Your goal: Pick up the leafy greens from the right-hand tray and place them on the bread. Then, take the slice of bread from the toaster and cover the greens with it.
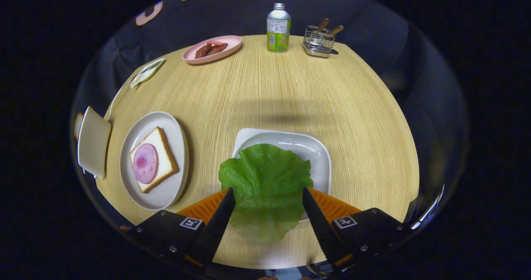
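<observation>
The fingers (269, 199) stand apart on either side of the leafy greens (265, 180), whether they press the leaf I cannot tell; the greens lie over the near rim of the white tray (315, 147) on the desk (290, 93); to their left, a plate (166, 188) holds bread (164, 157) topped with ham (145, 163); beyond it stands the toaster (93, 141)
</observation>
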The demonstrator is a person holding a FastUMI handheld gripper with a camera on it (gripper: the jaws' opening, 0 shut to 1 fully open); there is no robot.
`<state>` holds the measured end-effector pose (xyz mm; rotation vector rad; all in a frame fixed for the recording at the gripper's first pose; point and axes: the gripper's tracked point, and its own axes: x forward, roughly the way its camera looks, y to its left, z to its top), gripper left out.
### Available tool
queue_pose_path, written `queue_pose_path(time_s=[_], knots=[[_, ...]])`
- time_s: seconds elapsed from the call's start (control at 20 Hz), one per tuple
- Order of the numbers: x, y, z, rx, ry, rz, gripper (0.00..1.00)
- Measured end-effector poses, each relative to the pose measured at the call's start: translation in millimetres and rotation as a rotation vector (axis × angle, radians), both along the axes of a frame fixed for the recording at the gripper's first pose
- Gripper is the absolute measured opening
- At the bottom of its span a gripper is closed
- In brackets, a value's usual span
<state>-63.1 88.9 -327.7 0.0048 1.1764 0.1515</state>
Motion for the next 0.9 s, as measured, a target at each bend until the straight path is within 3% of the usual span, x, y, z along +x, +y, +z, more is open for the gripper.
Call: queue_pose_path(time_s=[0.15,0.35,0.45,0.5,0.55,0.6,0.7,0.9], knots=[[-3.0,8.6,-11.5,0.041,0.054,-0.016,0.98],[1.5,8.0,-11.9,0.035,0.026,0.013,0.81],[4.8,4.3,-10.2,0.021,0.001,0.03,0.66],[6.1,0.3,-8.4,0.01,-0.01,0.015,0.44],[7.7,-1.7,-15.0,0.012,-0.011,-0.007,0.31],[7.2,-1.8,-9.9,0.012,-0.009,-0.009,0.11],[5.3,-2.8,-10.4,0.015,0.02,-0.045,0.03],[2.7,3.7,4.5,0.09,0.021,-0.066,0.01]])
